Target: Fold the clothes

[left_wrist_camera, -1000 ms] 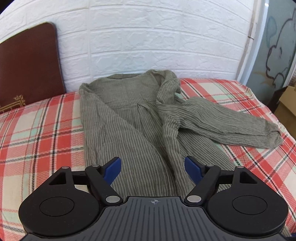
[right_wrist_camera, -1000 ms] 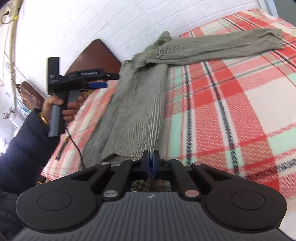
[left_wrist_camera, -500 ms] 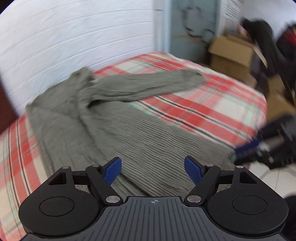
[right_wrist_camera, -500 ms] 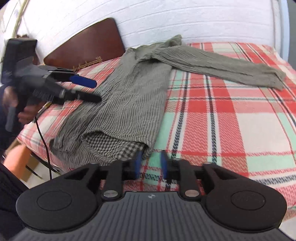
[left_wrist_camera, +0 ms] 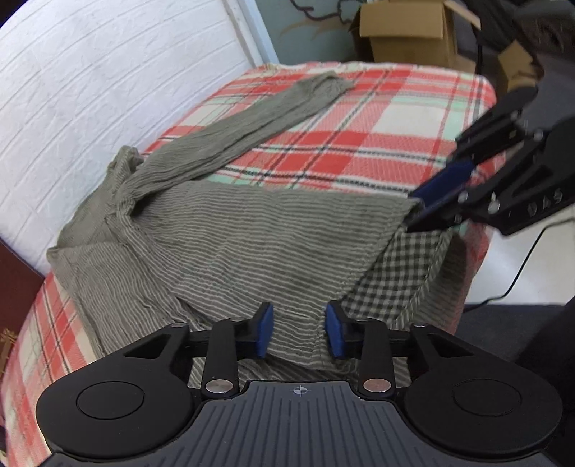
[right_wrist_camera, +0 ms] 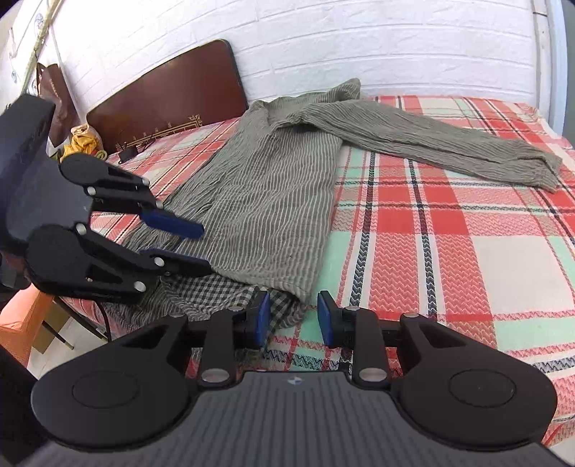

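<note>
An olive striped long-sleeved shirt [left_wrist_camera: 251, 244] [right_wrist_camera: 273, 201] with a checked lining lies folded lengthwise on the plaid bedspread [right_wrist_camera: 467, 251]. One sleeve [right_wrist_camera: 431, 143] stretches out to the right. At the near hem my left gripper [left_wrist_camera: 299, 334] [right_wrist_camera: 205, 249] is closing its jaws. The hem lies between the blue pads, and a gap still shows on both sides of it. My right gripper [right_wrist_camera: 293, 319] [left_wrist_camera: 411, 212] stands open at the shirt's lower corner. Bedspread and a bit of checked cloth show between its pads.
A brown headboard [right_wrist_camera: 169, 107] leans on the white brick wall behind the bed. Cardboard boxes [left_wrist_camera: 406, 32] stand past the far end of the bed. An orange stool [right_wrist_camera: 21, 323] and a cable are by the bed's near edge. A yellow bundle [right_wrist_camera: 84, 143] lies near the headboard.
My left gripper swung round to the shirt's near hem and its jaws narrowed. My right gripper went from shut to open at the lower corner and rolled level.
</note>
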Tool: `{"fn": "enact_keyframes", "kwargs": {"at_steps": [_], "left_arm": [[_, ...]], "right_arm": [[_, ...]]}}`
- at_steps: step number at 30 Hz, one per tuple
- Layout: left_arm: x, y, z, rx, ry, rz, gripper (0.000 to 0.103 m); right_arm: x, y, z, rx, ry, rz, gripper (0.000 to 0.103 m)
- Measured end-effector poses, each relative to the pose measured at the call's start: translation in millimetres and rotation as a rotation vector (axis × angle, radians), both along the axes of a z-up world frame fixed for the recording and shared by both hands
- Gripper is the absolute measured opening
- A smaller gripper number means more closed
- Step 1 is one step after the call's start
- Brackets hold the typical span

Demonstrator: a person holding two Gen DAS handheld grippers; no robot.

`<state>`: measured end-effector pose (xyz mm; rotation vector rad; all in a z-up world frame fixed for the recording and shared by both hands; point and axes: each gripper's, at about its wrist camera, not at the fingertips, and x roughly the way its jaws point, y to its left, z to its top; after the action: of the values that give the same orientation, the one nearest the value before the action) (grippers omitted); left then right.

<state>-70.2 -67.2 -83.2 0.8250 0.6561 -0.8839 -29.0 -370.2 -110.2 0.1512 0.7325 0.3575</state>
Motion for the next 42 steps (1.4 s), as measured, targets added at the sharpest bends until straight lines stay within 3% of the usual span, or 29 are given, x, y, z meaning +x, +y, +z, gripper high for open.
{"fn": "enact_keyframes", "kwargs": {"at_steps": [4,6,7,8,9,10,16,25,30,31,32,35,36,39,42], "left_arm": [[-8.1,-4.6,-5.0,0.023,-0.025,-0.032,0.026],[-11.2,-4.0,-4.9,0.023,-0.02,-0.048,0.006],[-12.2,-3.3,-5.3,0.024,-0.023,-0.046,0.001],[-13.2,-2.4,-5.7,0.026,-0.028,-0.042,0.0],[-13.3,-0.3,-4.1,0.018,-0.028,-0.032,0.0],[-13.3,2.0,-2.3,0.008,-0.028,-0.02,0.0],[-15.0,27.5,32.4,-0.132,0.009,0.059,0.0],[-16.7,28.8,4.0,-0.087,0.1,0.084,0.0],[-14.5,33.7,4.2,-0.099,0.134,0.09,0.0],[-12.5,37.9,7.1,-0.115,0.155,0.095,0.006],[-10.3,42.5,10.4,-0.132,0.178,0.1,0.025],[-2.9,56.5,26.4,-0.212,0.226,0.117,0.027],[-0.2,59.8,33.7,-0.242,0.219,0.128,0.033],[14.7,59.1,53.9,-0.308,0.142,0.186,0.053],[36.8,48.2,65.8,-0.355,0.02,0.256,0.06]], "right_arm": [[-1.7,0.6,-2.0,0.005,0.007,0.005,0.033],[-1.7,1.7,-3.5,0.001,0.006,0.007,0.033],[-1.5,1.6,-4.1,0.005,0.005,0.007,0.033],[-0.8,1.1,-4.5,0.009,0.005,0.007,0.028],[-0.7,0.1,-3.7,0.016,0.004,0.006,0.007],[-1.0,-1.5,-1.7,0.025,0.001,0.003,0.002],[-18.6,-1.4,22.1,0.017,-0.061,0.049,0.001],[-22.6,11.5,5.8,-0.08,0.027,0.133,0.0],[-24.7,8.7,6.1,-0.089,0.078,0.174,0.0],[-25.0,8.3,6.3,-0.091,0.092,0.187,0.0],[-26.1,6.9,8.3,-0.096,0.101,0.192,0.0],[-30.4,-3.1,25.9,-0.083,0.069,0.164,0.0],[-30.4,-6.4,33.9,-0.061,0.043,0.15,0.001],[-21.0,-0.5,47.9,0.006,-0.035,0.126,0.003],[-9.0,26.1,39.8,0.043,-0.025,0.136,0.003]]}}
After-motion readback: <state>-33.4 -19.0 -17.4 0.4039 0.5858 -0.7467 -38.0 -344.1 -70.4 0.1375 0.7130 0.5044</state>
